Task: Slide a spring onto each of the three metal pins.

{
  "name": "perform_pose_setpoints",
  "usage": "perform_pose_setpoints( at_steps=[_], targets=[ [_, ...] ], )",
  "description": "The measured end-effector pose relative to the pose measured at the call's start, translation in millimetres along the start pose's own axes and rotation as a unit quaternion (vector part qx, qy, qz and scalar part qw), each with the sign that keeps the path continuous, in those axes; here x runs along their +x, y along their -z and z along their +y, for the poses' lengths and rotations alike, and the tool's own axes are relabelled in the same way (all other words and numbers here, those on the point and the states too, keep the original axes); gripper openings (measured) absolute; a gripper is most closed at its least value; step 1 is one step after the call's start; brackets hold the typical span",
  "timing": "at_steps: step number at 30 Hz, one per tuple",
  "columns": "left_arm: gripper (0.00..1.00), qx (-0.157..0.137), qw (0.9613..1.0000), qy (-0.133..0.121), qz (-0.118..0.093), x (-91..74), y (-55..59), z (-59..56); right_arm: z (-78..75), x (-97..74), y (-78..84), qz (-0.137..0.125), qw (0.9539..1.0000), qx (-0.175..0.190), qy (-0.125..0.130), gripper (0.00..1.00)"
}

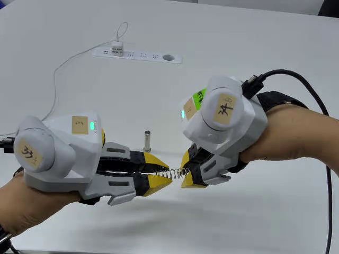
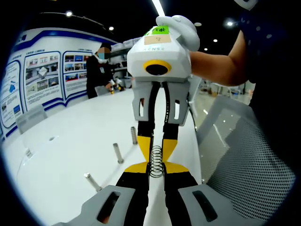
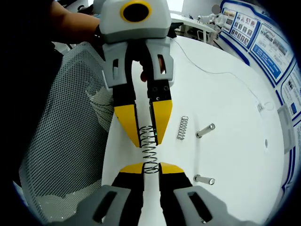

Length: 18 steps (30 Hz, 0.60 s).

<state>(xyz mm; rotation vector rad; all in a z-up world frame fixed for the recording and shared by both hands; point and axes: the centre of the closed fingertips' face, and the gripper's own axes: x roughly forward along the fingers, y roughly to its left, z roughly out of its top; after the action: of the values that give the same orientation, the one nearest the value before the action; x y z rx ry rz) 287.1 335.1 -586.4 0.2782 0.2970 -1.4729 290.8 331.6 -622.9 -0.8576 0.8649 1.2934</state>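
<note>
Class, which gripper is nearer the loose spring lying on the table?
Left. The loose spring lies just beside the left gripper's tips; the right gripper's tips are farther off. Both grip a second spring.

A: Surface?
B: White table (image 1: 254, 37); power strip (image 1: 139, 54) upper centre, white cable (image 1: 54, 79) upper left.
A: Room?
B: Blue-white display boards (image 2: 42, 75) left, ceiling strip light (image 2: 158, 6) top, mesh chair (image 2: 244, 155) right.

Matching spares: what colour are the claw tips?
Yellow on left claw and right claw holding the spring; clearest in right gripper view.
</note>
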Motion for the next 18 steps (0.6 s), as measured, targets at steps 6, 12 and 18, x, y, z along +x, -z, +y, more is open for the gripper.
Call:
perform_pose_setpoints(
  at_steps=[6, 12, 18],
  targets=[
    [0.11, -0.003, 1.0000, -0.004, 0.005, 0.1, 3.1, 1.9, -2.4, -8.1, -6.0, -0.008, 0.9999, 0.000, 0.008, 0.12],
    [0.11, -0.005, 0.9999, -0.007, 0.012, 0.1, 8.0, 2.1, -0.8, -17.7, -21.5, -0.032, 0.9994, 0.005, 0.007, 0.12],
    [0.12, -0.005, 0.9998, -0.009, 0.014, -0.4, 9.4, 2.6, 2.0, -20.1, -31.3, -0.036, 0.9993, -0.007, 0.008, 0.12]
  ],
)
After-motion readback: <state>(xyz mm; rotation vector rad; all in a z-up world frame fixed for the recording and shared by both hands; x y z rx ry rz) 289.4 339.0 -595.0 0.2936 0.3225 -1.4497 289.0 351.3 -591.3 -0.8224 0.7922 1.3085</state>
